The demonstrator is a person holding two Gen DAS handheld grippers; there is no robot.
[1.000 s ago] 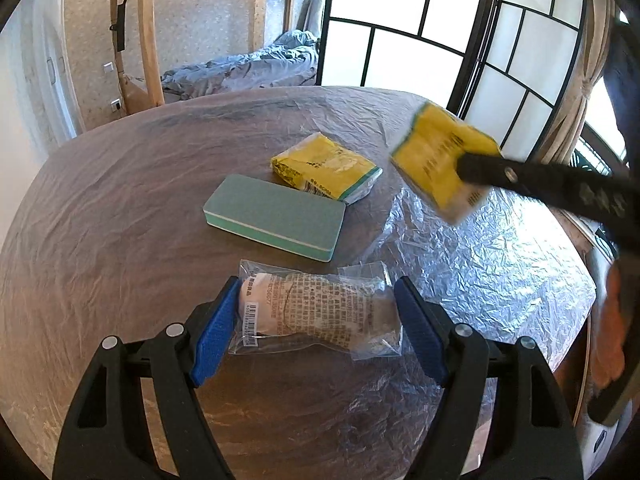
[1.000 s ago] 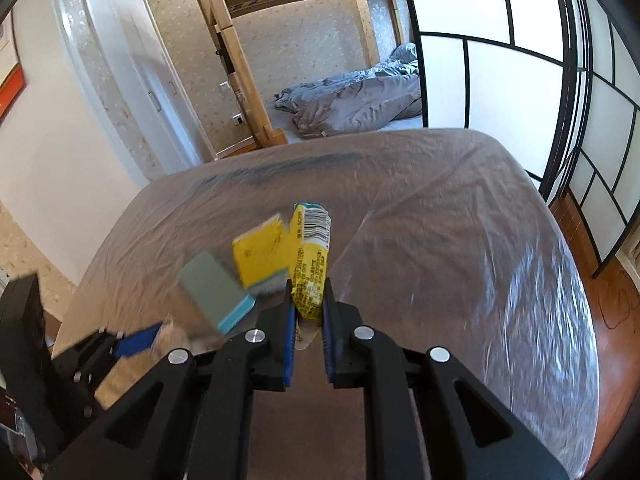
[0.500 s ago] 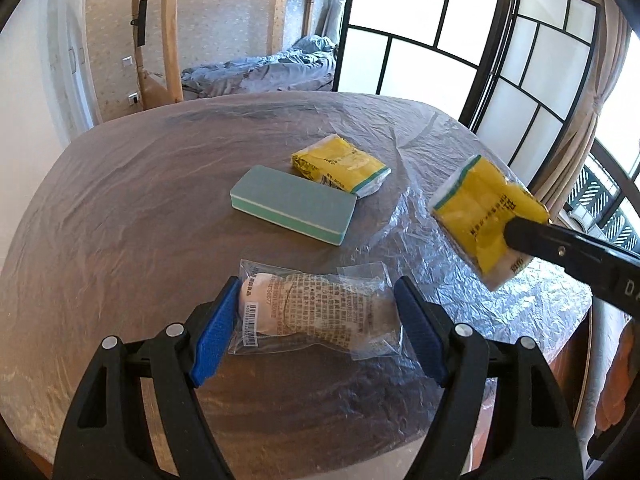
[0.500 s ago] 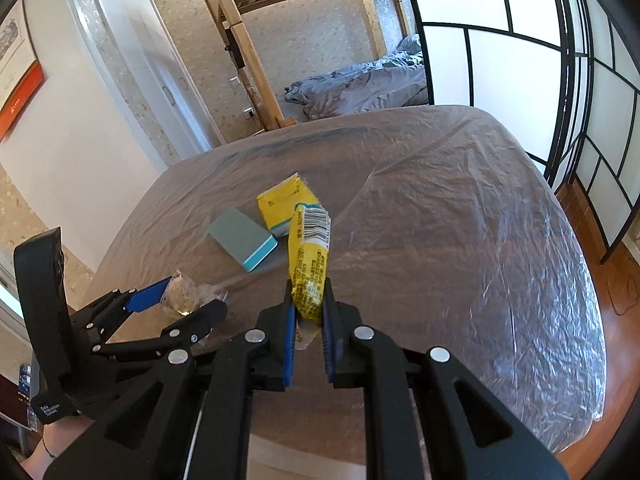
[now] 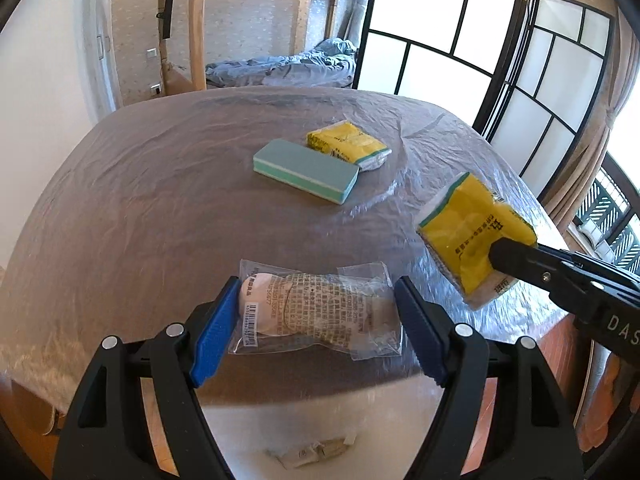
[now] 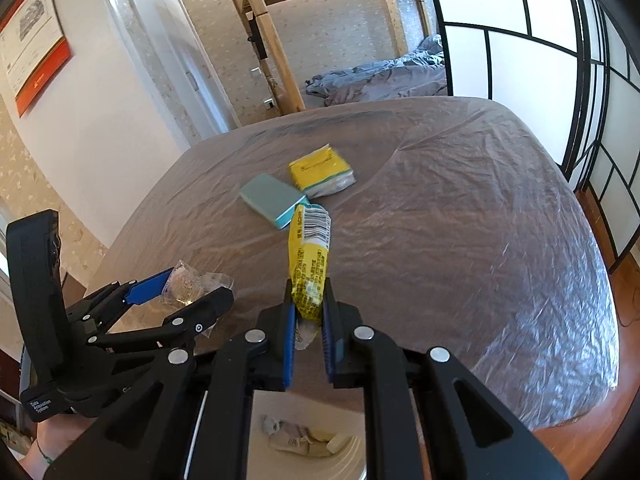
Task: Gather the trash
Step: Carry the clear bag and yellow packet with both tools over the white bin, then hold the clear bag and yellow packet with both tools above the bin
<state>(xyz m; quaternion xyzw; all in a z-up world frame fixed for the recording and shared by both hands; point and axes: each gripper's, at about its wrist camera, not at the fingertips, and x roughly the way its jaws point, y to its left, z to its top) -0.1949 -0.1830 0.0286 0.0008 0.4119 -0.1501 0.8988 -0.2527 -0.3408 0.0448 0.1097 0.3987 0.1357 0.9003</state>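
Your left gripper [image 5: 316,312] grips a clear plastic packet [image 5: 316,310] crosswise, blue pads [image 5: 212,332] pressing on both of its short ends. The packet holds a pale, printed roll and hangs over the near edge of the table [image 5: 140,208], off its surface as far as the views show.

Your right gripper [image 6: 308,312] is pressed together on the lower end of a yellow wrapper [image 6: 310,256]. The wrapper stands up from the jaws, barcode end on top. From the left wrist view it hangs above the table's right edge, clear of the surface.

The table is draped in crinkled clear film. Well in from the near edge, toward the middle, a teal sponge block [image 5: 306,170] lies flat. Just beyond it, touching or nearly so, lies a second yellow packet [image 5: 348,148]; you cannot tell contact from either view.

Below the near edge, between the arms of each gripper, you see a pale container [image 6: 352,440] on the floor with crumpled scraps [image 6: 300,436] inside. Both held items sit close to the space above it.

A hand [image 6: 44,452] shows at the lower left corner of the right wrist view, under the left gripper.
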